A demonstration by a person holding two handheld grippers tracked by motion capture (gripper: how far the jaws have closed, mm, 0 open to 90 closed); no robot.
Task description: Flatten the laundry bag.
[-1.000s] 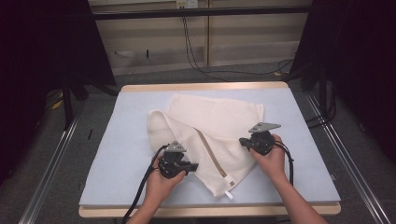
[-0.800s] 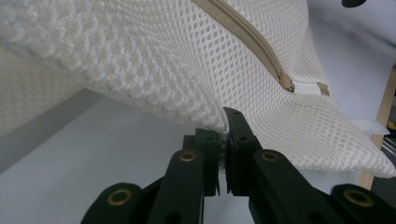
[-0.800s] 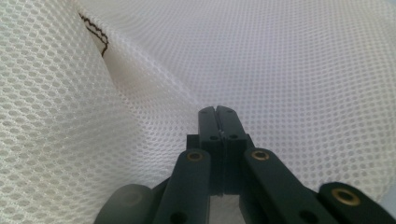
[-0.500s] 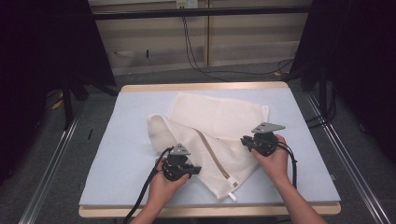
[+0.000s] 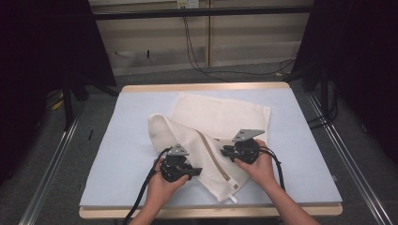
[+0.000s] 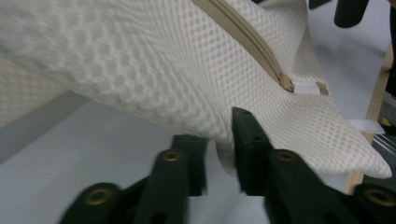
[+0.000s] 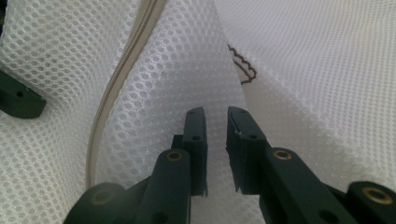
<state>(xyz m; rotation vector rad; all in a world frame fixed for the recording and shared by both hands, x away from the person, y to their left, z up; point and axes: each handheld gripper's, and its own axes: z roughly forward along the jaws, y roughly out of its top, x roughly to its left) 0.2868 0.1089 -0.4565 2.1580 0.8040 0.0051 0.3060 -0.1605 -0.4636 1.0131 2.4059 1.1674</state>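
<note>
A white mesh bag (image 5: 220,117) with a tan zipper (image 6: 243,32) lies partly folded on the light blue table (image 5: 131,140). My left gripper (image 5: 199,171) is at the bag's near left edge. Its jaws have just been opening, and in the left gripper view (image 6: 219,154) a mesh edge hangs in the gap without being pressed. My right gripper (image 5: 224,151) points left over the folded strip. Its jaws (image 7: 216,140) have also just opened a little and stand slightly apart above the mesh, with nothing between them. The zipper (image 7: 112,93) runs to their left.
Wooden edging (image 5: 206,86) frames the table. Metal rails (image 5: 347,154) run along both sides, and cables (image 5: 197,51) lie on the floor behind. A white tag (image 5: 233,199) pokes out at the bag's near corner. The other gripper's jaw (image 7: 18,100) rests on the mesh.
My right hand has slid left toward the middle of the bag. The left hand has stayed put. The folded strip now lies a little further toward the front.
</note>
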